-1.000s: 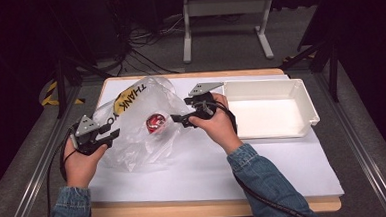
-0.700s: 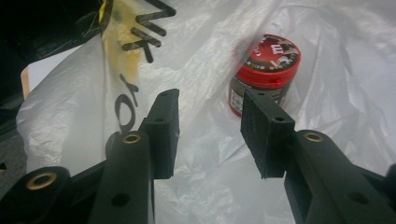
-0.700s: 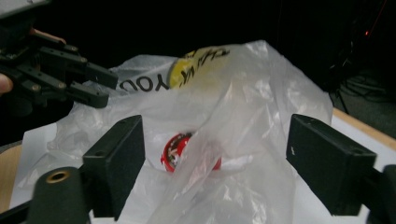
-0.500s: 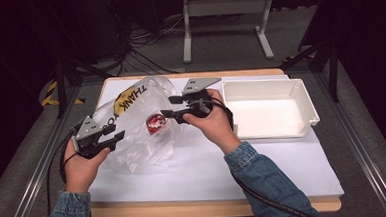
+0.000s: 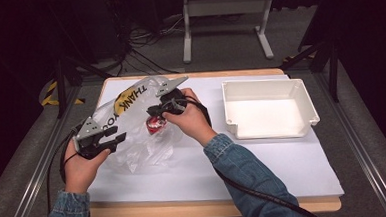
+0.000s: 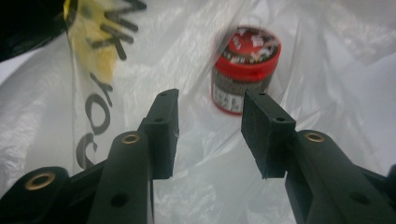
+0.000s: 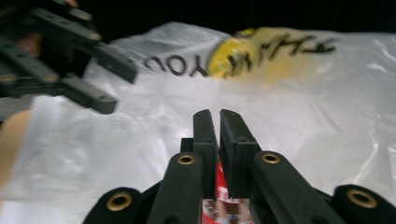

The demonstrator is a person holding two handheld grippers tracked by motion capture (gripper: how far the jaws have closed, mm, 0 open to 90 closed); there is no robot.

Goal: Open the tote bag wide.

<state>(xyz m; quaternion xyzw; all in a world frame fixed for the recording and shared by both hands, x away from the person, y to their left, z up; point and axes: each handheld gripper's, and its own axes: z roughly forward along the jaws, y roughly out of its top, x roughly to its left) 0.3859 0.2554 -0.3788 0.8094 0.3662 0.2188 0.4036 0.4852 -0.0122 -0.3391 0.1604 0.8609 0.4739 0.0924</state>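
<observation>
A clear plastic bag (image 5: 131, 116) with a yellow "THANK YOU" print lies on the left of the white table top. Inside it stands a small jar with a red lid (image 5: 155, 124), also seen through the film in the left gripper view (image 6: 245, 70). My left gripper (image 5: 113, 139) sits at the bag's left edge, its jaws apart (image 6: 212, 130) and aimed at the jar, pressing on nothing. My right gripper (image 5: 152, 110) hovers just above the jar. Its jaws have just been closing and now stand together (image 7: 215, 116); I cannot tell whether any film is pinched between them.
An empty white tray (image 5: 270, 131) stands on the right half of the table. White sheet (image 5: 264, 170) covers the table top in front of it. A metal stand and cables lie on the floor beyond the far edge.
My right gripper has moved left over the bag, past the jar, and its jaws have gone from wide apart to together. The left gripper has stayed in place.
</observation>
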